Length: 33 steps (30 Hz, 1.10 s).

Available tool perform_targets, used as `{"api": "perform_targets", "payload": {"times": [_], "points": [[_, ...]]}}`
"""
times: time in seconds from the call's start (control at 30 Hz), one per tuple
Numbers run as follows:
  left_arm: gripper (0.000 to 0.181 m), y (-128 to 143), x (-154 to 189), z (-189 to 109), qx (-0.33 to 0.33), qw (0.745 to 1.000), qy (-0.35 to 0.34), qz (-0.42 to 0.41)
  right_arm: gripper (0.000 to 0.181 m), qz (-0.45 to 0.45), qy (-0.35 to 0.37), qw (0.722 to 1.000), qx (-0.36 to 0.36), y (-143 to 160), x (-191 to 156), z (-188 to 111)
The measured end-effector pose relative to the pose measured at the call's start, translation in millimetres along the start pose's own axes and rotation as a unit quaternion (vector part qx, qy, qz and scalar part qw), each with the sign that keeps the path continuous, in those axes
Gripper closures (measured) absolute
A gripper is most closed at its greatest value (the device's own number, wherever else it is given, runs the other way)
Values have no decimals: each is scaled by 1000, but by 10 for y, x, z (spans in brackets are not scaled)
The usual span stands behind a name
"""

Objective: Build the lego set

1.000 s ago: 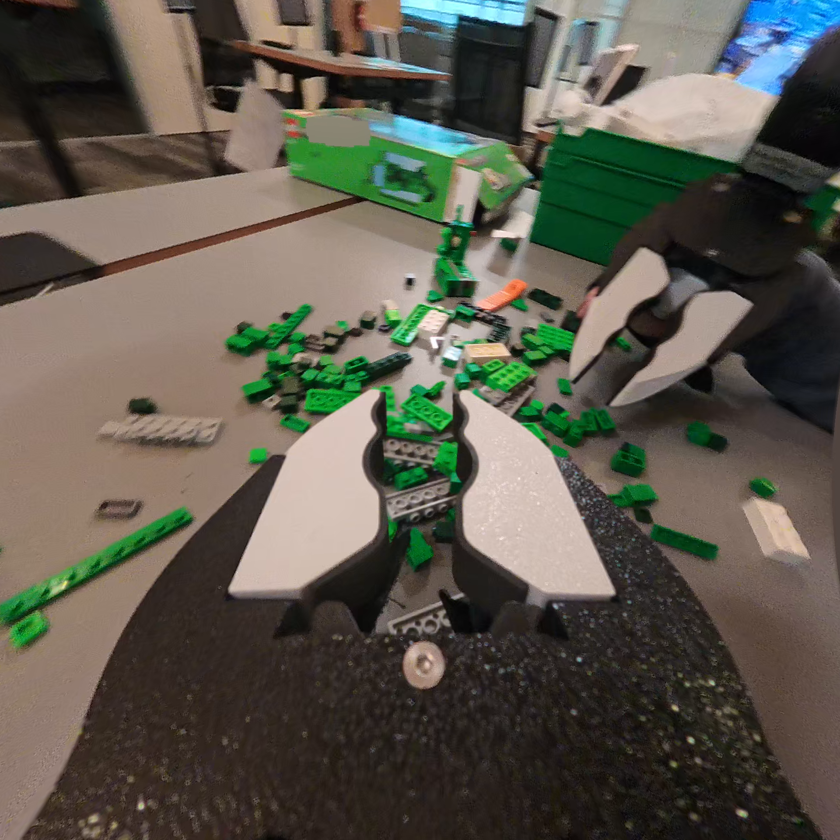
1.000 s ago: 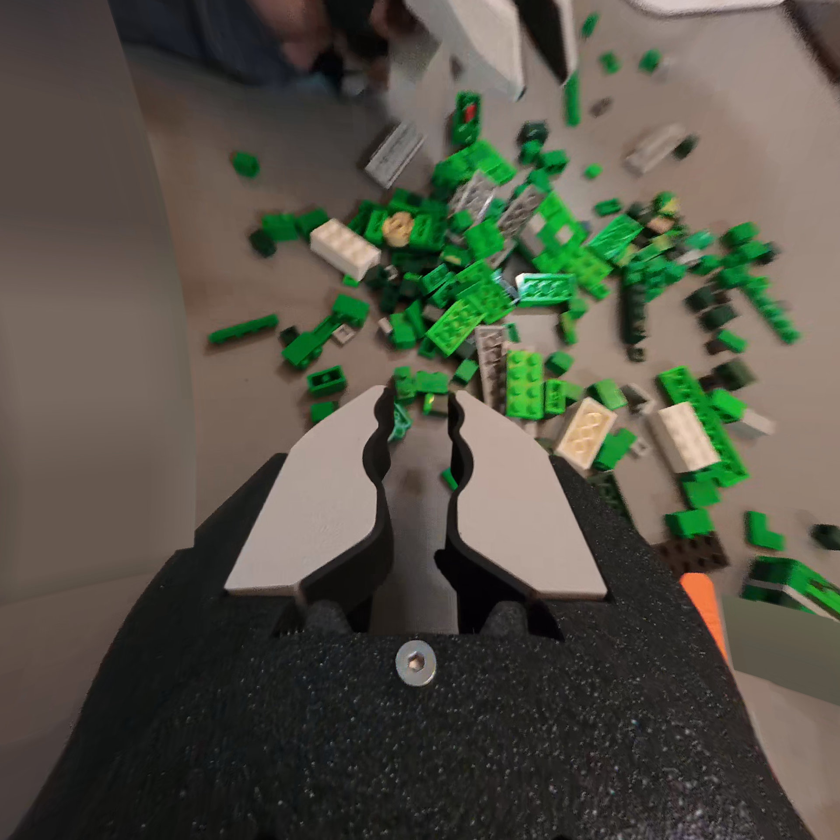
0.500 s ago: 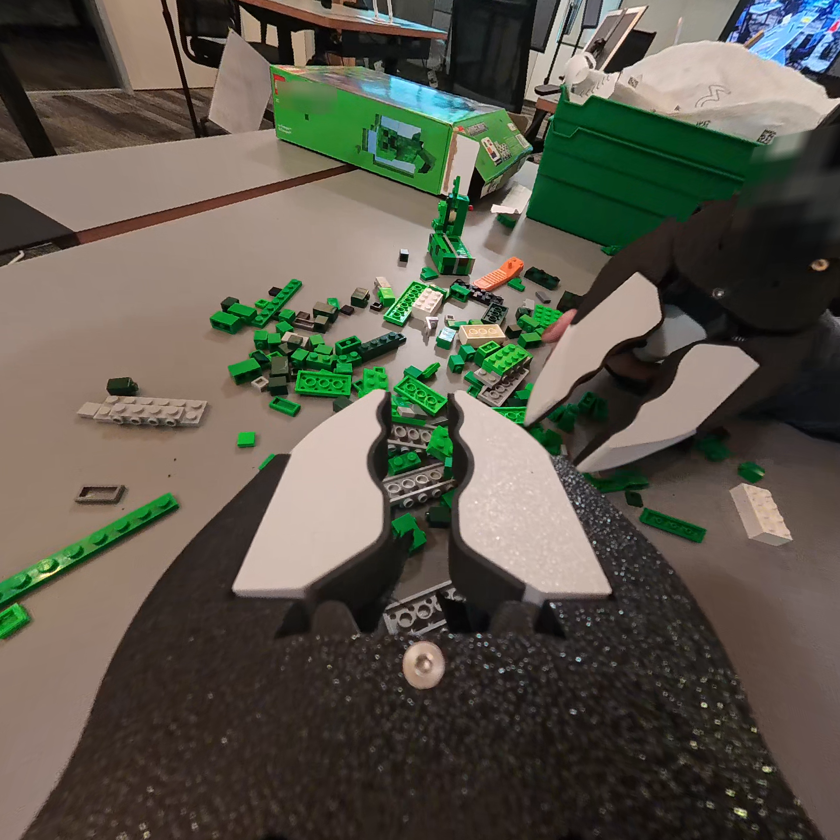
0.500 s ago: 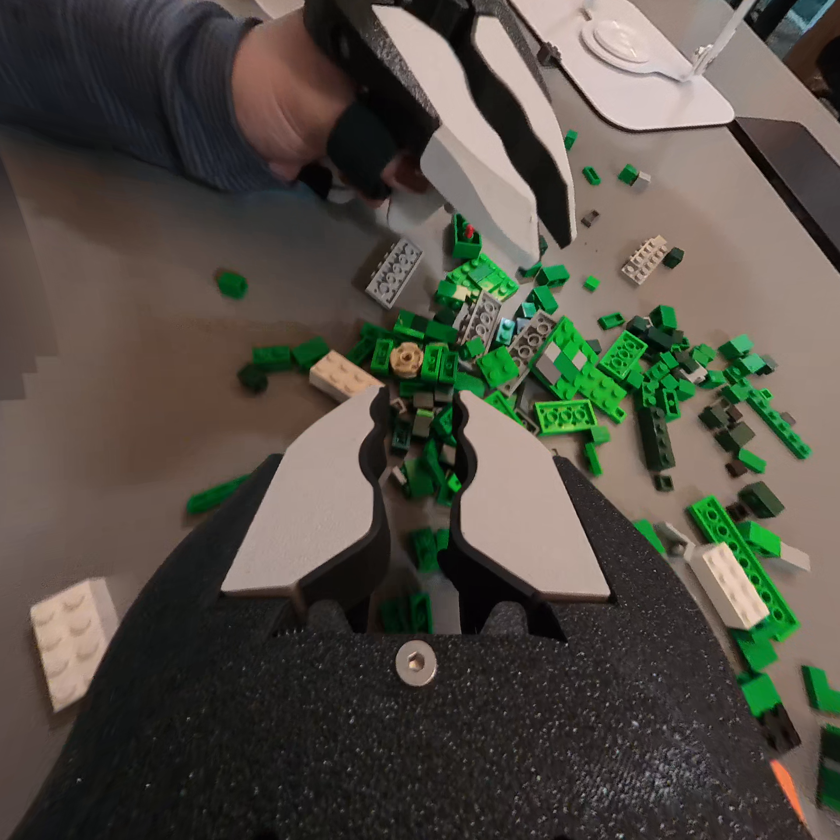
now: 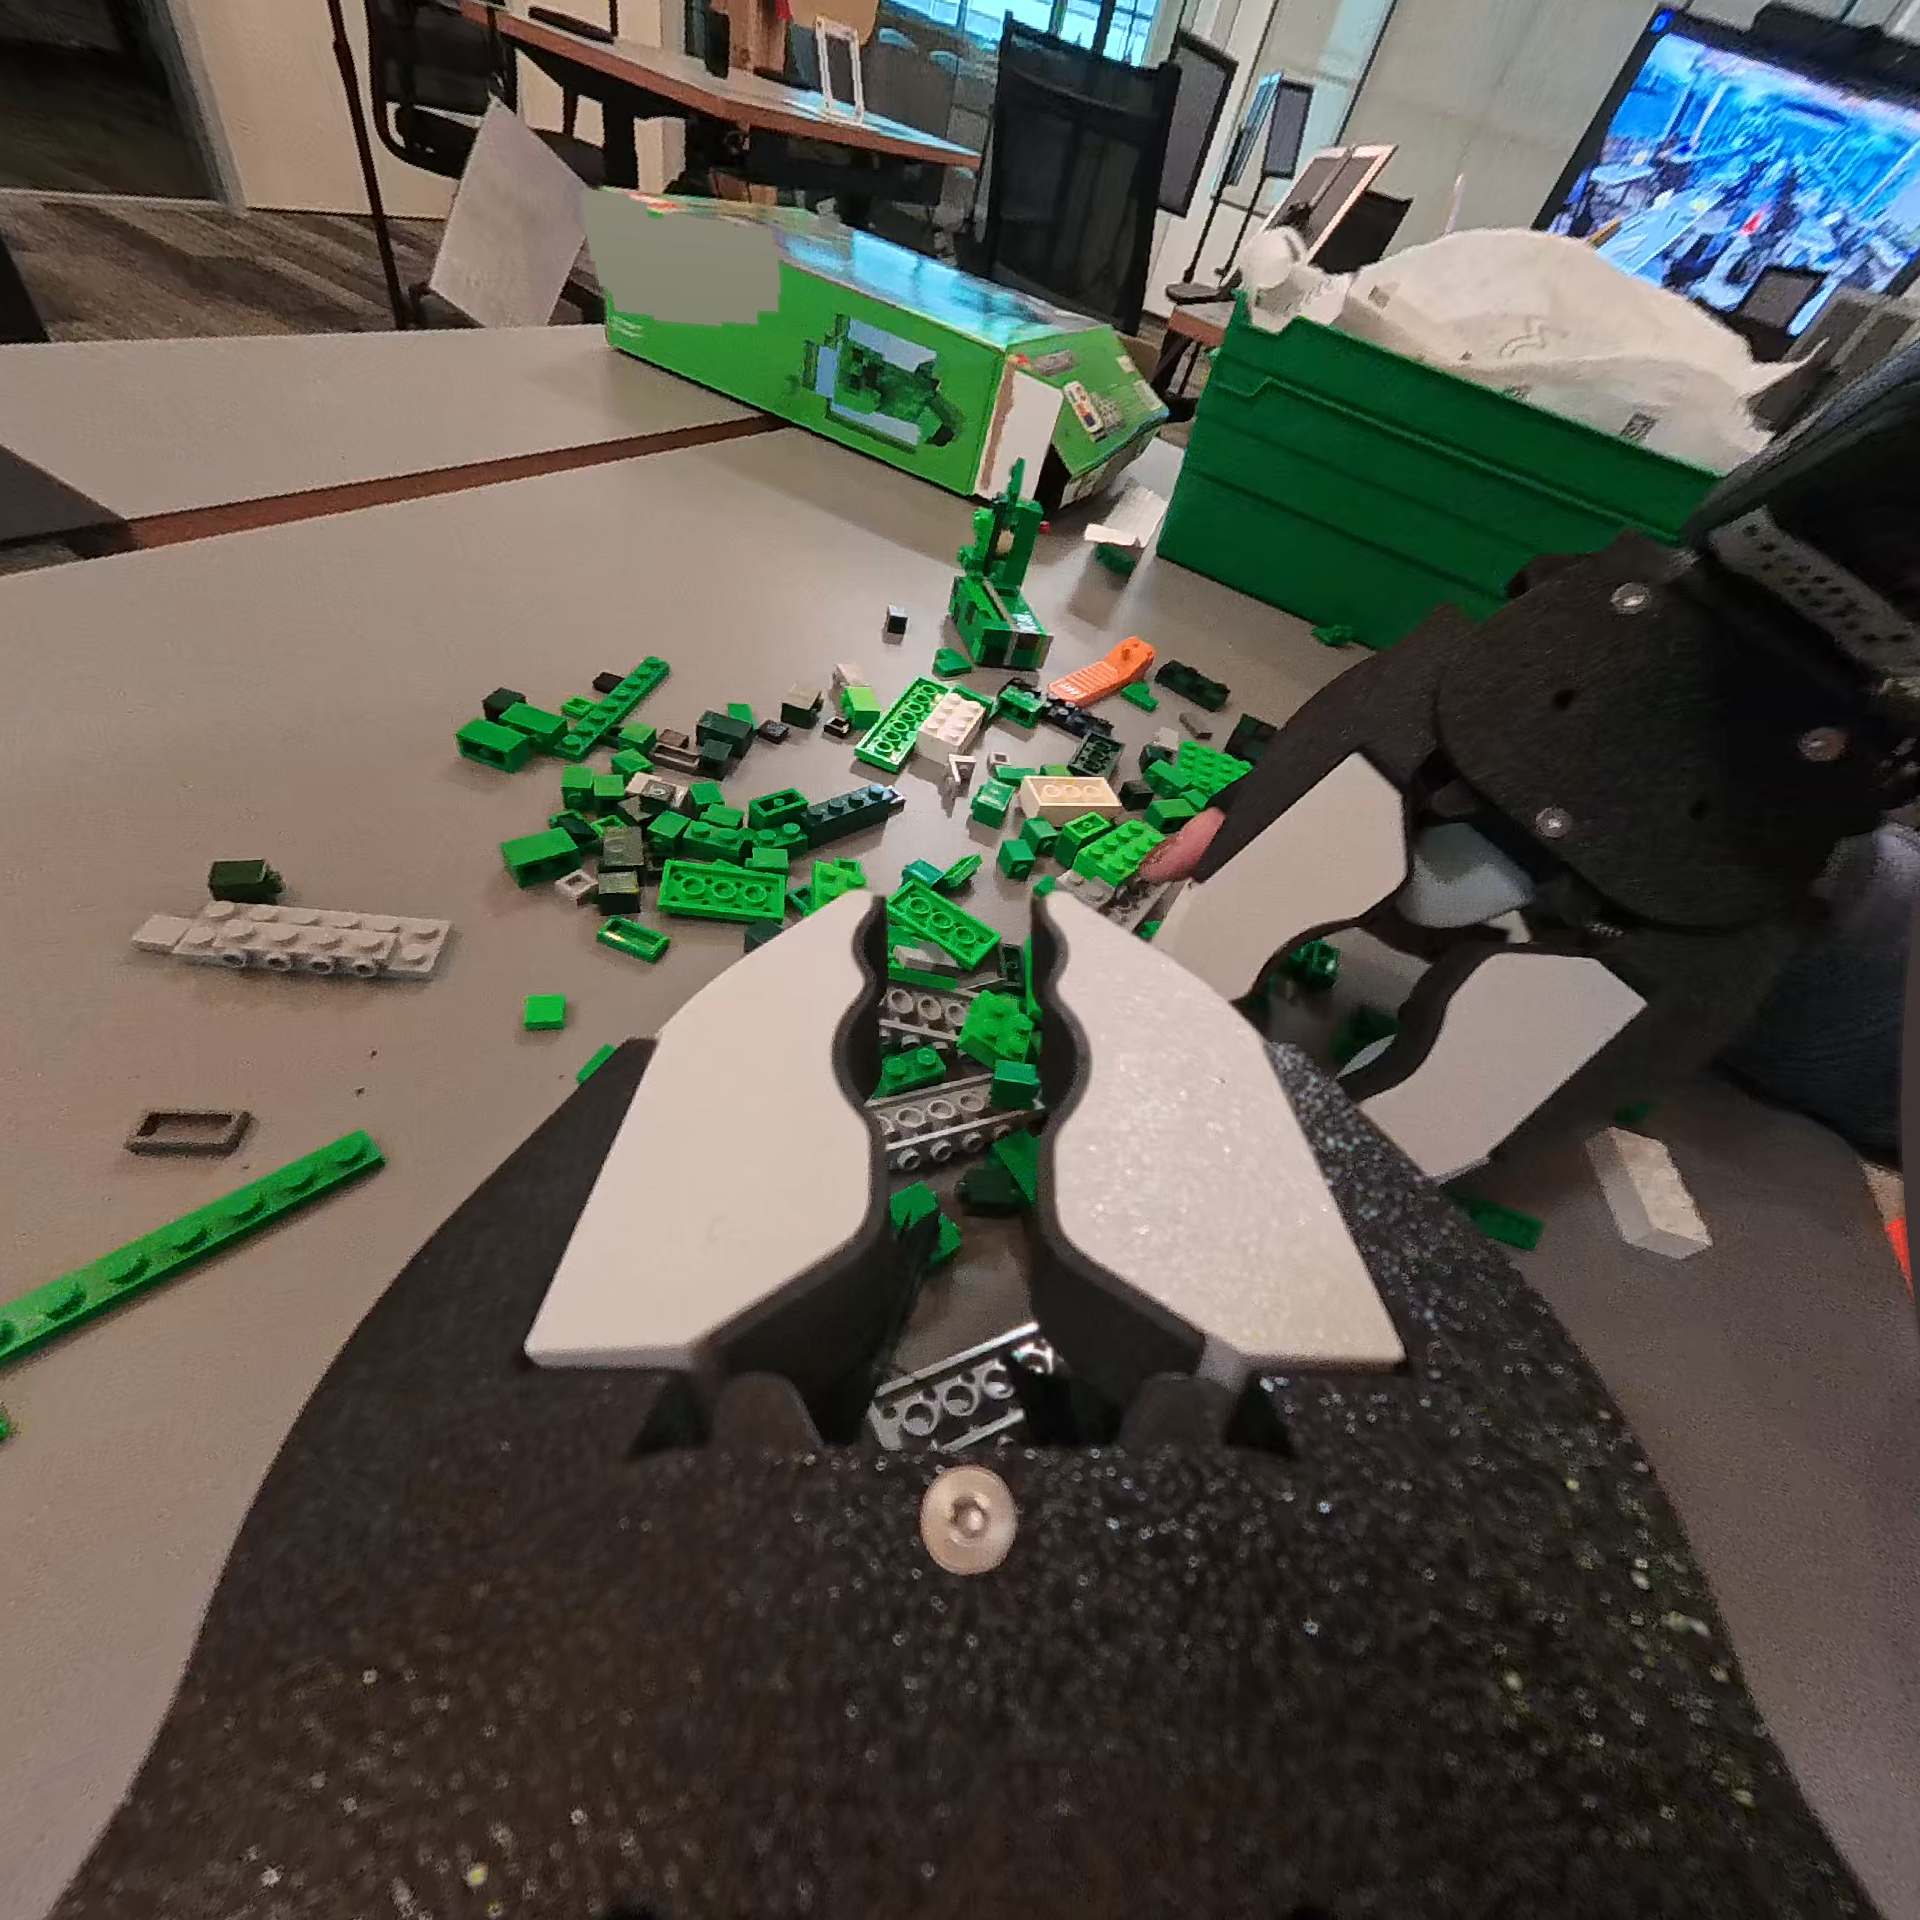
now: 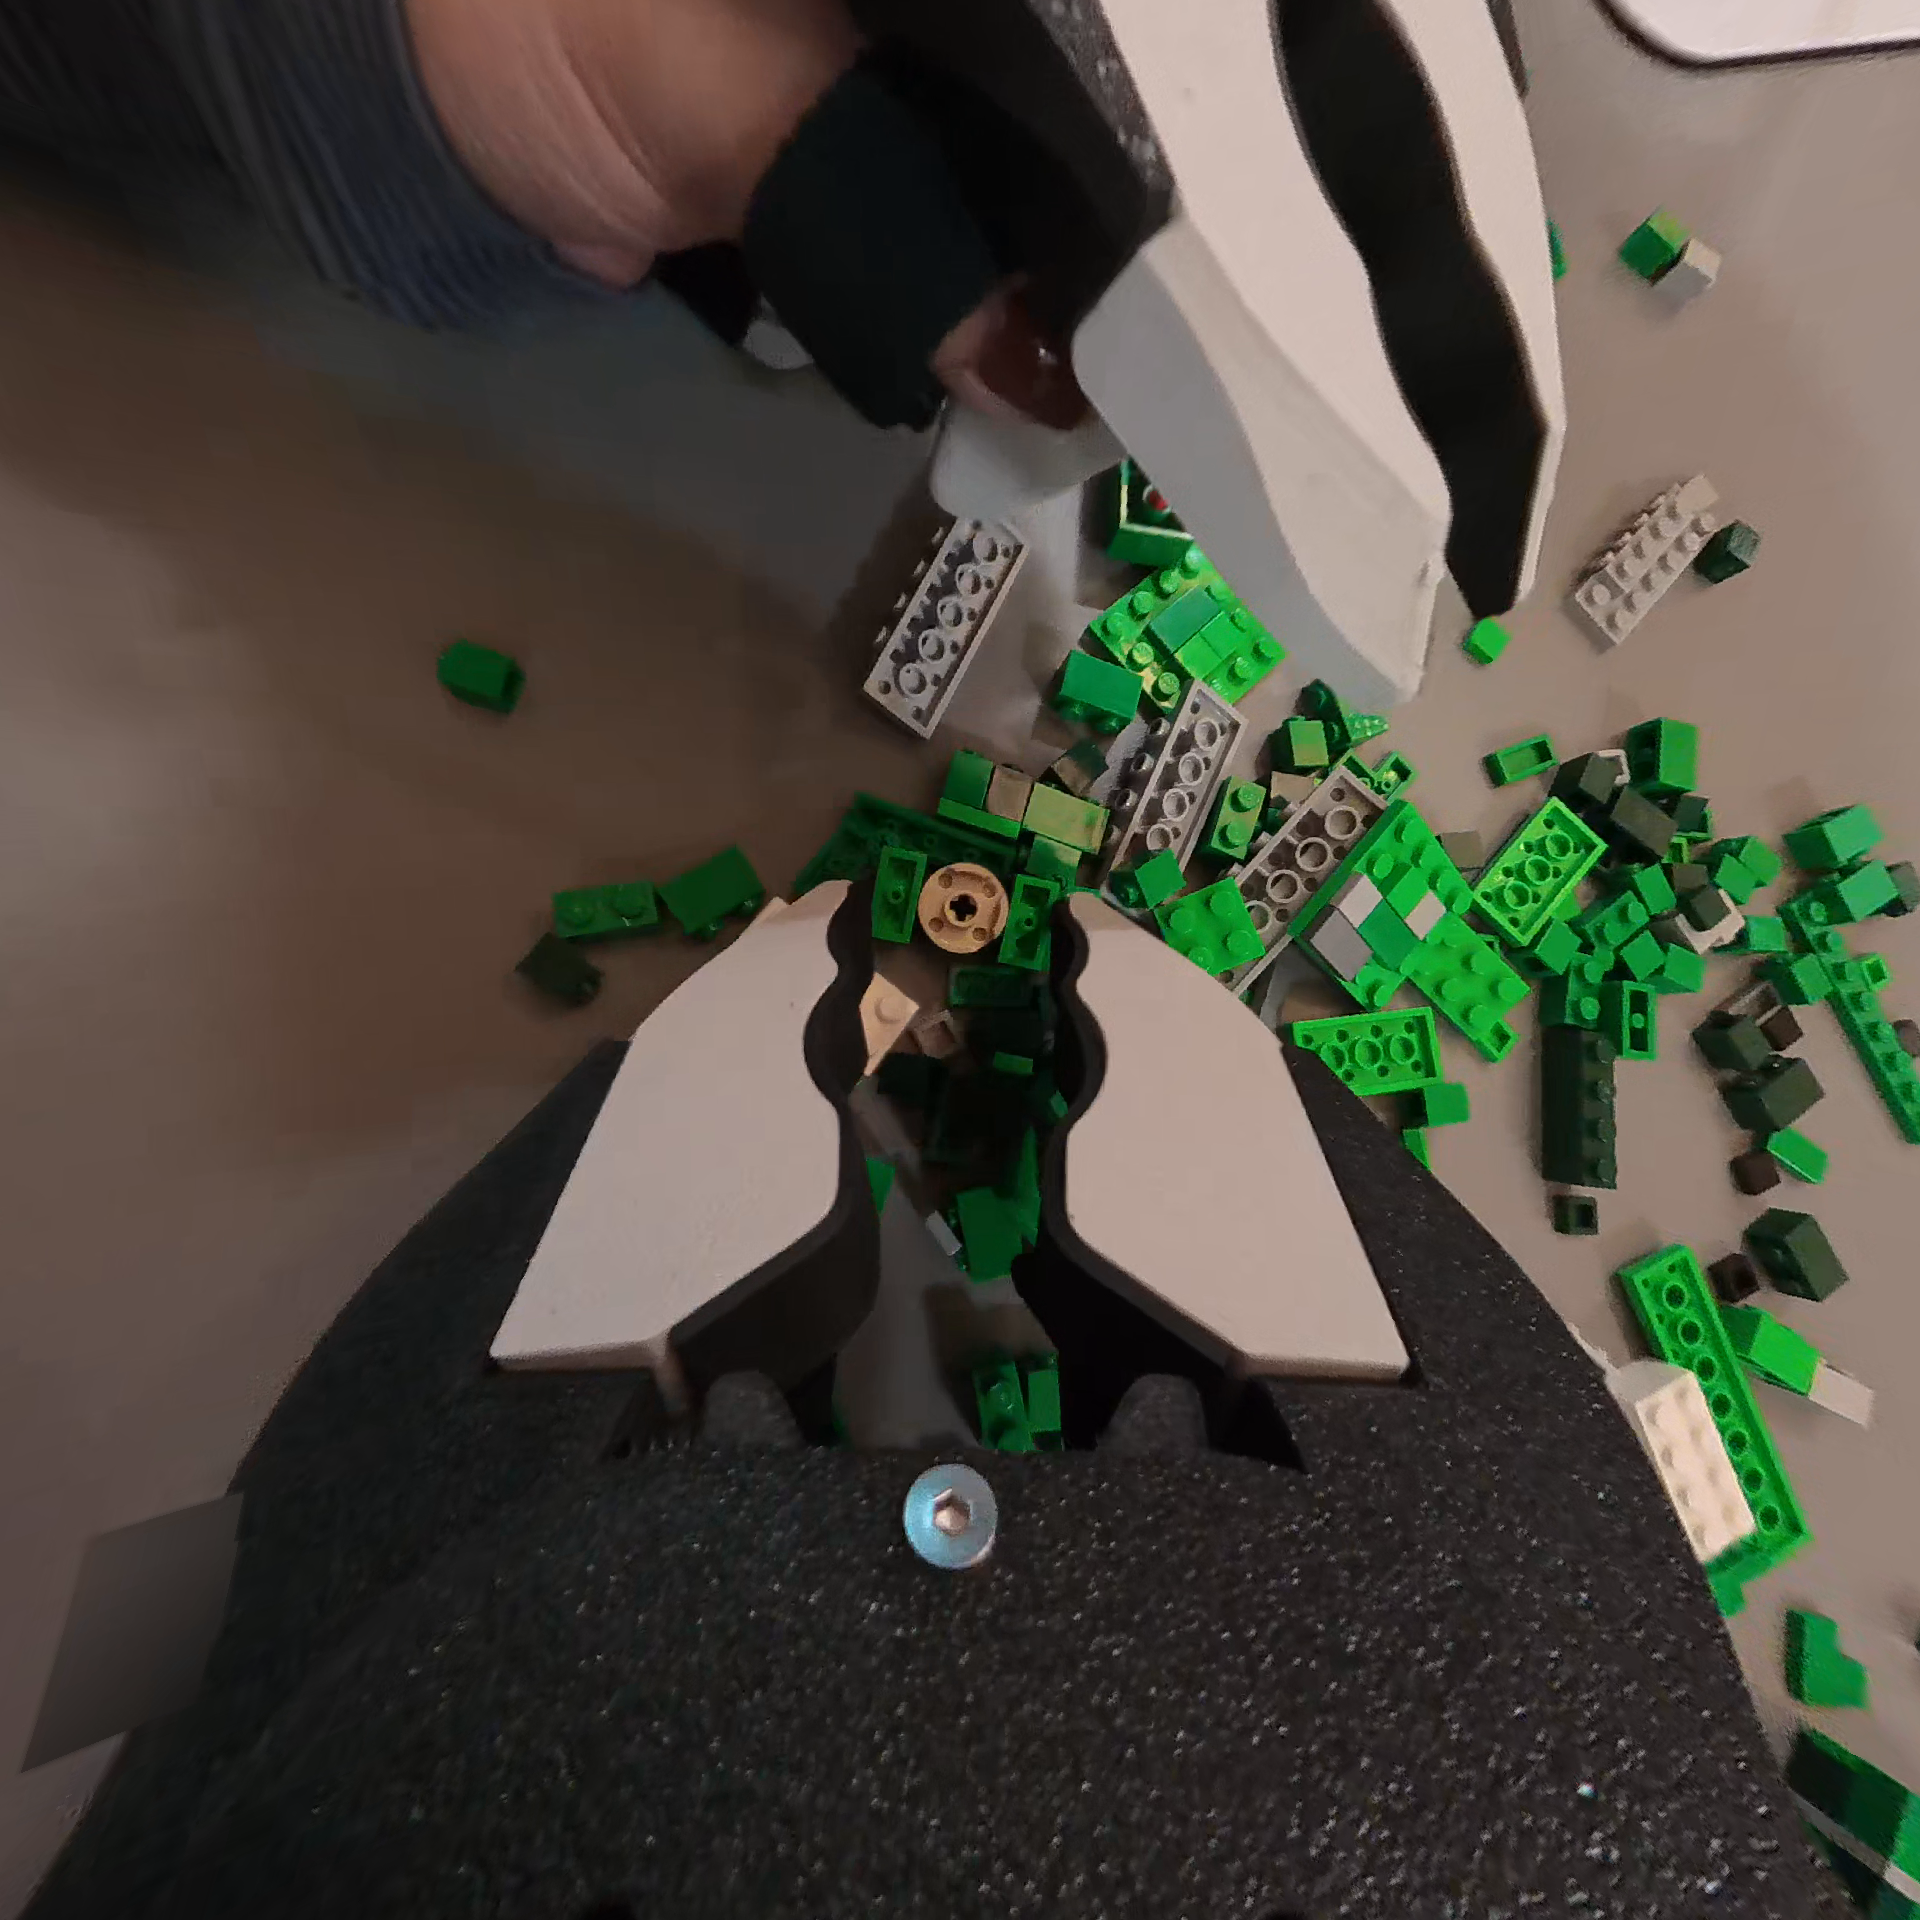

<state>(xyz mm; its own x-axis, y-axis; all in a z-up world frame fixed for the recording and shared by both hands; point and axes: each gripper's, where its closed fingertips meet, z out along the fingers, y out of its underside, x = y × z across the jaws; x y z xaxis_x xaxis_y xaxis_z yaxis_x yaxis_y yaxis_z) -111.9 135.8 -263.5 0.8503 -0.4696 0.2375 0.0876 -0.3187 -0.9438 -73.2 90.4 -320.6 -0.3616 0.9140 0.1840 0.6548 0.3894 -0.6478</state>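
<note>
Loose green, grey and white Lego pieces (image 5: 727,831) lie scattered on the grey table (image 5: 312,675). My left gripper (image 5: 961,914) is open and empty, low over grey plates (image 5: 940,1117) and small green bricks. My right gripper (image 6: 951,902) is open and empty, its tips on either side of a tan round piece (image 6: 954,906) in the pile. Each gripper shows in the other's view: the right one (image 5: 1335,1049) at the right, the left one (image 6: 1455,623) at the top, held by a hand (image 6: 623,135). A small green partial build (image 5: 997,592) stands at the back.
A green set box (image 5: 883,343) and a green crate (image 5: 1403,499) stand at the back. An orange brick separator (image 5: 1107,670) lies near the build. A long grey plate (image 5: 291,940) and a long green plate (image 5: 187,1242) lie at the left, a white brick (image 5: 1652,1184) at the right. The small green partial build (image 5: 997,592) is about equally far from each gripper, around 25 cm.
My right gripper has moved in and down over the pile, close to the left gripper, and its jaws stand a little wider. My left gripper has barely moved.
</note>
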Motion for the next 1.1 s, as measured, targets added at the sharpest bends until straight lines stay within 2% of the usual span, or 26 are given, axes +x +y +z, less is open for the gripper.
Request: {"api": "perform_targets", "payload": {"times": [0.13, 0.27, 0.43, 0.5, 0.57, 0.6, 0.67, 0.8, 0.97, 1.03, 1.1], "points": [[151, -27, 56, -22, 10, 999, 43, -20, 149, 15, 28, 997, 71, -69, 126, -121], [133, 7, 263, -4, -9, 987, 139, -76, 149, -16, 103, 981, 166, -219, 314, -403], [129, 45, 510, 19, -30, 974, 207, -88, 149, -63, 168, 961, 209, -338, 381, -580], [135, 52, 583, 23, -34, 972, 219, -81, 149, -90, 183, 956, 210, -372, 356, -592], [152, 52, 649, -1, -35, 968, 238, -74, 149, -116, 204, 952, 198, -362, 363, -593], [154, 60, 646, 1, -37, 968, 236, -72, 149, -124, 207, 951, 194, -352, 359, -589], [161, 87, 617, 3, -44, 971, 227, -62, 149, -130, 197, 953, 192, -323, 338, -578], [163, 161, 660, 17, -61, 971, 229, -25, 152, -111, 145, 960, 211, -268, 279, -591], [167, 302, 549, 41, -109, 976, 160, 99, 152, -93, 116, 963, 223, -169, 300, -663], [176, 367, 548, 33, -127, 967, 148, 162, 143, -65, 81, 970, 221, -126, 274, -642], [176, 441, 636, 15, -139, 949, 165, 229, 138, -30, 17, 973, 227, -108, 172, -609]]}}
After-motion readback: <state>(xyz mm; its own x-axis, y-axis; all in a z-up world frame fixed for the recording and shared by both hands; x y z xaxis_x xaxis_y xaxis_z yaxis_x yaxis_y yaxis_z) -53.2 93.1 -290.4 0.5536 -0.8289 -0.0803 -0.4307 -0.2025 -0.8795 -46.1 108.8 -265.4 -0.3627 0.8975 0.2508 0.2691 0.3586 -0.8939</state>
